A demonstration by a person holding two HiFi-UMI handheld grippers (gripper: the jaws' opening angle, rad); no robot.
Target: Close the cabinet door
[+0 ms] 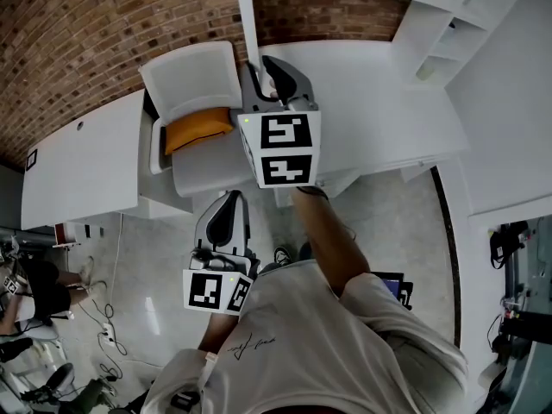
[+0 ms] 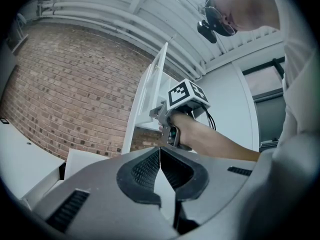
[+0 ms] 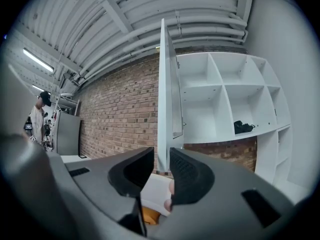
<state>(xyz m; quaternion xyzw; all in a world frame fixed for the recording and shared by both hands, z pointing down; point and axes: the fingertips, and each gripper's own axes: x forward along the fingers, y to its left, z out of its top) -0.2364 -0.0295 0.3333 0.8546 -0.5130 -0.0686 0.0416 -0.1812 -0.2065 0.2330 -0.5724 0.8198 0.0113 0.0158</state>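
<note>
With its jaws a narrow gap apart, the right gripper [image 3: 161, 166] is raised to the lower end of the cabinet door [image 3: 165, 84]. The door's thin white edge lines up with that gap, and nothing is clamped between the pads; whether a pad touches the panel I cannot tell. From the head view the same gripper [image 1: 274, 76] reaches forward at arm's length, its marker cube towards the camera and its tips at the door's edge [image 1: 246, 15].

The left gripper [image 2: 160, 151] is clenched on nothing, its ribbed pads meeting tip to tip. It is held low and close to the body [image 1: 229, 198], well short of the door, and points up towards the other gripper.

The door stands swung out from the white shelf unit [image 3: 235, 99], seen edge-on — well away from its closed position. The unit's compartments are open to view, and a small dark object [image 3: 243, 127] lies in one of the lower ones. Below the right gripper sits a white chair [image 1: 194, 80] with an orange cushion [image 1: 198, 128] on its seat. A white counter [image 1: 82, 166] runs to the left of it, with the brick wall [image 1: 86, 33] behind. A person [image 3: 37, 119] stands far off at the left — small in the right gripper view.
</note>
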